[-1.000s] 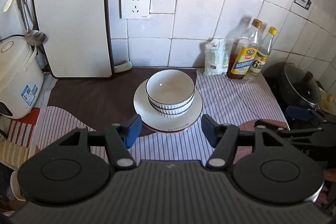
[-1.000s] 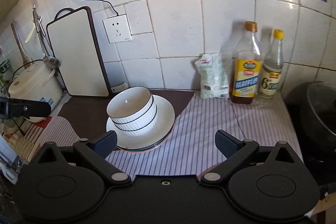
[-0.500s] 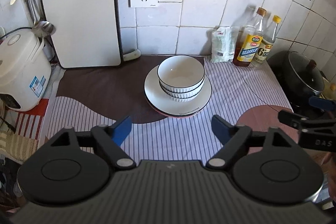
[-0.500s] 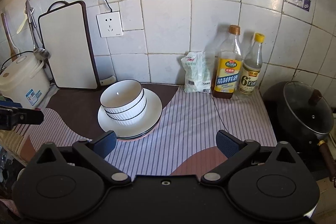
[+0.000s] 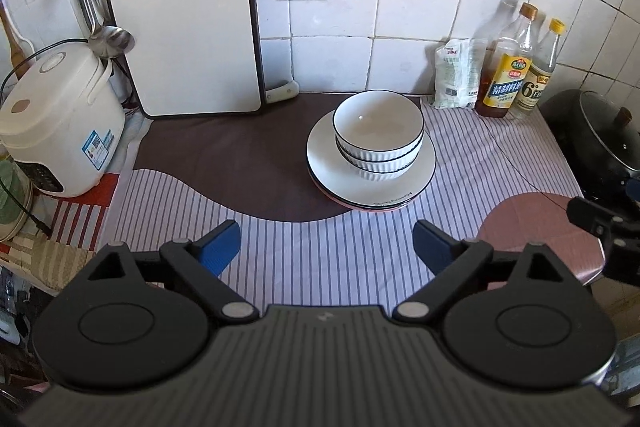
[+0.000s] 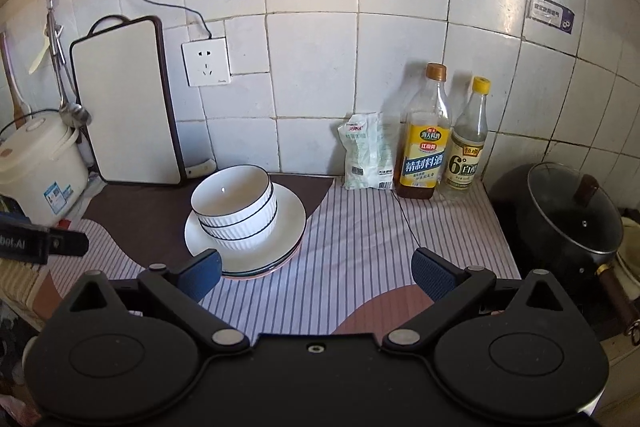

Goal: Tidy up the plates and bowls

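Bowls [image 5: 378,133], two nested, sit on stacked plates [image 5: 370,187] mid-counter, on the striped cloth [image 5: 280,247] where it meets its brown patch. Cutting board [image 5: 180,23] leans on the wall behind-left, rice cooker [image 5: 56,119] farther left; bottles [image 5: 506,75] and lidded pot [image 5: 600,139] to the right. My left gripper [image 5: 326,243] has just been opening: jaws wide, nothing between them, short of the stack. My right gripper [image 6: 316,271] also gapes empty, its left finger overlapping the plate rim in view.

The yellow-capped bottle [image 6: 469,141] at the counter's back edge carries a label with a large "6°". On the black part [image 6: 24,242] at the right-wrist view's left edge, white letters read "bot.AI".
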Demonstrator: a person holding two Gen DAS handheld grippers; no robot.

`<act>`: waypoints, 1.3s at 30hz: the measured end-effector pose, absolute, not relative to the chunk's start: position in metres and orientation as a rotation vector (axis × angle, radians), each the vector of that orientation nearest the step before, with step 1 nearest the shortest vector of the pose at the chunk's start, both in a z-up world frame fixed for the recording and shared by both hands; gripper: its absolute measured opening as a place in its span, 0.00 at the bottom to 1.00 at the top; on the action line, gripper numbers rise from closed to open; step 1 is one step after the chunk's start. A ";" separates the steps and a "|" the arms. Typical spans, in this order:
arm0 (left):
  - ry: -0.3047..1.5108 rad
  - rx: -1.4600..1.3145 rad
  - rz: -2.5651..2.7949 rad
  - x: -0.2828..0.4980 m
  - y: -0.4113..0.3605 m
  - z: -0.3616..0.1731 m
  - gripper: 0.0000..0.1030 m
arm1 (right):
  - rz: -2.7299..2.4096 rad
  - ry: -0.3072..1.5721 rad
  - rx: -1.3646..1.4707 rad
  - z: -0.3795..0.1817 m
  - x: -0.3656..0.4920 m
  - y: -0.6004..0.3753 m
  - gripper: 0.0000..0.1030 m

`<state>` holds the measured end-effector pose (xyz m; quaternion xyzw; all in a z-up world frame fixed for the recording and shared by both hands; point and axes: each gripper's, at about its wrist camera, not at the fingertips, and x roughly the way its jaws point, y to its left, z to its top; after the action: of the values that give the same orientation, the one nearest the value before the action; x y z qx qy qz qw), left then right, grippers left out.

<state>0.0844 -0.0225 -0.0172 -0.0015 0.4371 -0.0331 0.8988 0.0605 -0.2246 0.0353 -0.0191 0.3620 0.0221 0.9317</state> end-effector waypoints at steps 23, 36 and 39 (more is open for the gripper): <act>0.817 0.018 -0.094 0.061 -0.023 -0.023 0.91 | -0.011 0.661 -0.045 0.032 0.038 -0.226 0.99; 0.802 0.009 -0.103 0.058 -0.020 -0.030 0.93 | -0.032 0.686 -0.052 0.029 0.042 -0.219 0.99; 0.798 0.008 -0.103 0.058 -0.019 -0.029 0.93 | -0.034 0.699 -0.032 0.028 0.043 -0.219 0.99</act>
<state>0.0581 -0.0189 -0.0287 0.0040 0.3883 -0.0504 0.9201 0.0434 -0.2194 0.0278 -0.0156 0.3425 -0.0167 0.9393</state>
